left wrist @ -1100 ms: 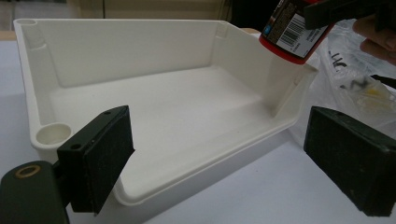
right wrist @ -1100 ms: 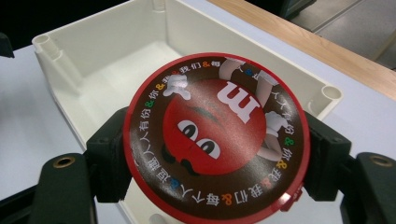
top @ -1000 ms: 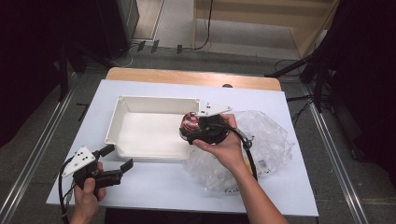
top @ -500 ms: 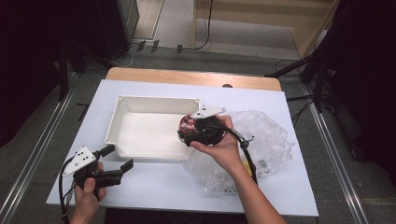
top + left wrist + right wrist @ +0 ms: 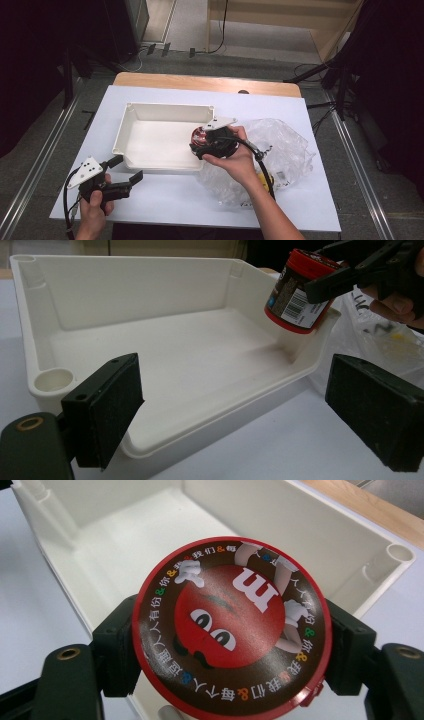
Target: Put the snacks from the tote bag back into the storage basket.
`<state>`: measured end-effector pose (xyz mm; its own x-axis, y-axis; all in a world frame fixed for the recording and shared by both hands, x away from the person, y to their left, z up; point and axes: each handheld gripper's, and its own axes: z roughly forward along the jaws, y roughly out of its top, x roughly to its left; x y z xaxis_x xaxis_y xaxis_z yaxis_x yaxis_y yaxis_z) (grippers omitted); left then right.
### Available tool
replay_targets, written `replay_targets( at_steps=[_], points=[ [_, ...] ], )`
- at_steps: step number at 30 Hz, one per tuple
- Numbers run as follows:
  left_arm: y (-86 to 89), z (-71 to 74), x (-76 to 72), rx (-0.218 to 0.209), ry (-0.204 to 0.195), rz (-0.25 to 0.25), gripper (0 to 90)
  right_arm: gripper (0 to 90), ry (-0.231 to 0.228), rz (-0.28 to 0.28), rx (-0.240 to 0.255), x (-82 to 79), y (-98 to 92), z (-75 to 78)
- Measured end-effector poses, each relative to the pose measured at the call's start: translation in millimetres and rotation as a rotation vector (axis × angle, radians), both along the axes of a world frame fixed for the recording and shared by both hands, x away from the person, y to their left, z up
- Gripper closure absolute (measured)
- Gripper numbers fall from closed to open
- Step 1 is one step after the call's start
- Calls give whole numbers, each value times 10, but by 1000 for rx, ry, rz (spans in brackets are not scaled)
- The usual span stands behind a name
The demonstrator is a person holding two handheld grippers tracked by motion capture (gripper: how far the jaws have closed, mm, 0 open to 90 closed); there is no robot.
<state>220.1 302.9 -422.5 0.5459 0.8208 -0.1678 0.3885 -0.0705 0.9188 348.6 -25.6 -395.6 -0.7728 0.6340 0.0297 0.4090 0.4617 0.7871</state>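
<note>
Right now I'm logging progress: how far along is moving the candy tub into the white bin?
Done: the right gripper has the red-lidded candy tub clamped. In hand: it hangs tilted at the white bin's corner. Left: lowering, releasing. The left gripper waits open.

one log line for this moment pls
right claw: shut on candy tub | tub: over right rim of white tray | left claw: open, nothing between | plastic bag: right of tray

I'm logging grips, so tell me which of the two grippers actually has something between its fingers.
The right gripper: it clamps a red-lidded candy tub over the white tray. The left gripper is open.
</note>
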Motion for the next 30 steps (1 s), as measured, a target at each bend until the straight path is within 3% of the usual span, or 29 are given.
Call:
replay_targets(
  at_steps=[30],
  points=[
    [-19,-8,-9,1,5,-2,85,259,29,35,-89,34,83,-183]
  ],
)
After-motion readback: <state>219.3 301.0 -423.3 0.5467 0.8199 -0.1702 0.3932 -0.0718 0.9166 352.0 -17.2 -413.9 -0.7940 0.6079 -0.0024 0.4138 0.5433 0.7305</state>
